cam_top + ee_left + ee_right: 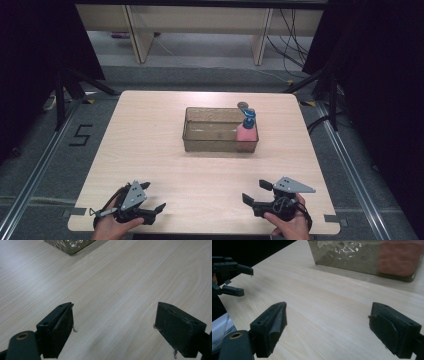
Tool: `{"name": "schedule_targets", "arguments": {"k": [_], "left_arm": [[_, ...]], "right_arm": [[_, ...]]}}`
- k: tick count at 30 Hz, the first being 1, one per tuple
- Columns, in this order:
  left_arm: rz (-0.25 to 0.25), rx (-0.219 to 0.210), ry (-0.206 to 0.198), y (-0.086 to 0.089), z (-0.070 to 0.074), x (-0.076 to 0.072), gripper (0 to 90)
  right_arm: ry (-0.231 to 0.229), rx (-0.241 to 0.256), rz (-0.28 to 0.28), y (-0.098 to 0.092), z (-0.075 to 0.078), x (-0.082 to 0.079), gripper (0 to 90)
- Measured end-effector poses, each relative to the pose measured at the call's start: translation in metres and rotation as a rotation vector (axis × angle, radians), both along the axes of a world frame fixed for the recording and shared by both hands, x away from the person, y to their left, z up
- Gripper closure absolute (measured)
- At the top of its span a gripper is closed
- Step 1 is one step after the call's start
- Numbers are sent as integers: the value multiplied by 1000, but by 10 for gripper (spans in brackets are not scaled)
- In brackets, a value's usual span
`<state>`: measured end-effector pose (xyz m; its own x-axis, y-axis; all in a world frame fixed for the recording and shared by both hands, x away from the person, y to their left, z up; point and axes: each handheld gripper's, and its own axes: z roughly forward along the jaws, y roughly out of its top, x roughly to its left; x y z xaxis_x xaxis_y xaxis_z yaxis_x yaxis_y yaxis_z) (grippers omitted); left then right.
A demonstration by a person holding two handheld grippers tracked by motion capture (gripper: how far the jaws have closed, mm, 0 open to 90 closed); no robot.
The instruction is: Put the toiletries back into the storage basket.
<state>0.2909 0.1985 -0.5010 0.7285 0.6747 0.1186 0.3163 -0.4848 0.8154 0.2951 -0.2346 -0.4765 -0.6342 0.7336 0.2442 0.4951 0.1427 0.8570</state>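
Note:
A translucent brownish bin (212,131) stands in the middle of the wooden table (150,145). A pink bottle with a blue pump top (246,131) stands upright in the bin's right end. In the right gripper view the bin (347,255) is ahead, with the bottle's pink body (399,261) showing through its wall. My left gripper (153,195) rests near the front left edge, open and holding nothing. My right gripper (255,191) sits near the front right edge, also open. The left gripper view has its jaws wide apart (115,315) over bare wood, and the right gripper's (328,312) are the same.
A small dark round object (243,105) lies on the table just behind the bin. The bin's corner (70,245) shows at the top of the left gripper view. Black stand legs (75,85) flank the table, and a "5" mark (80,135) is on the floor at left.

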Motion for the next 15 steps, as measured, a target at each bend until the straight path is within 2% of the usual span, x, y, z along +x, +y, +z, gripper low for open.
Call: {"name": "schedule_targets", "arguments": {"k": [1,2,3,4,5,6,7,8,9,10,11,13,14,15], "left_arm": [[-1,5,0,0,0,0,149],[-2,16,-2,1,0,0,149],[-5,26,-3,1,1,1,149],[-6,27,-2,1,1,0,149],[-7,27,0,1,1,0,149],[-5,13,0,0,1,0,149],[-9,28,0,1,1,0,149],[-10,30,-2,1,1,0,149],[-9,31,-2,1,1,0,149],[-8,28,-3,1,1,0,149],[-16,34,-4,2,2,1,149],[-7,19,-3,1,1,0,149],[-12,34,-6,1,1,1,149],[-14,36,-8,1,1,1,149]], "right_arm": [[27,20,2,1,0,-2,157],[13,-3,9,-1,-1,-2,157],[40,22,-5,1,-2,-4,157],[3,-11,1,-2,-3,-3,156],[26,-9,5,-2,-2,-5,156],[22,-7,10,-2,-4,-5,157],[37,5,7,-1,-5,-7,157],[13,-19,10,-3,-4,-7,157],[7,-21,13,-3,-6,-7,157],[31,0,3,-1,-6,-9,157],[32,-25,21,-3,-5,-9,157],[10,-41,23,-2,-7,-10,157],[39,-38,19,-1,-7,-12,157],[23,-52,33,-2,-8,-12,157]]}}
